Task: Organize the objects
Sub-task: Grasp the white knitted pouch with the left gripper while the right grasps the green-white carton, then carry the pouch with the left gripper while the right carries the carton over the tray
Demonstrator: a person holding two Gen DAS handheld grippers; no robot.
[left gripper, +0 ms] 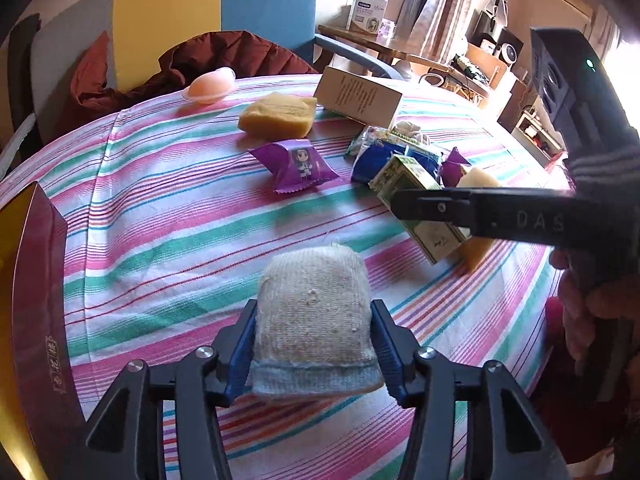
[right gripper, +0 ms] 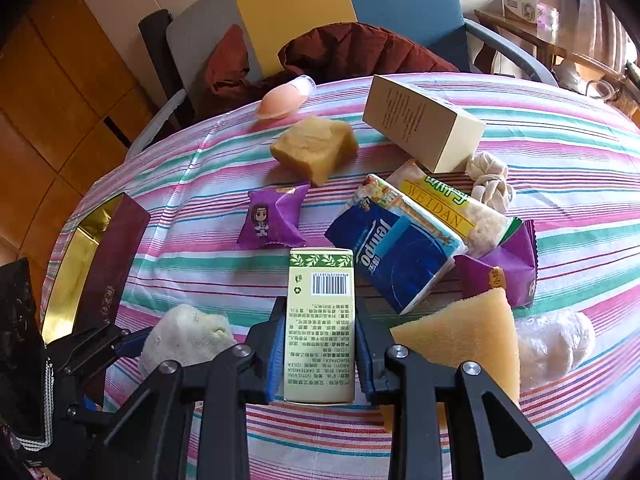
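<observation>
Left tongs (left gripper: pixel 314 344) pinching knitted scrubber (left gripper: pixel 312 308), right tongs (right gripper: pixel 320 344) pinching green carton (right gripper: pixel 321 320); both poised near maroon box (right gripper: pixel 108 276), likely for sorting.

"Tempo" on blue tissue pack (right gripper: pixel 394 258), "WEIDAN", seemingly, on snack packet (right gripper: pixel 448 208)

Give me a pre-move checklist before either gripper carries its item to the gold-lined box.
1. Left gripper clamps the woven scrub pad on both sides: ok.
2. Right gripper clamps the green-topped carton on both sides: ok.
3. Gold-lined box is open: ok.
4. Room inside the box: cannot tell, its interior is mostly hidden.
5. Carton free of the neighbouring yellow sponge: cannot tell; they overlap in the left view.
</observation>
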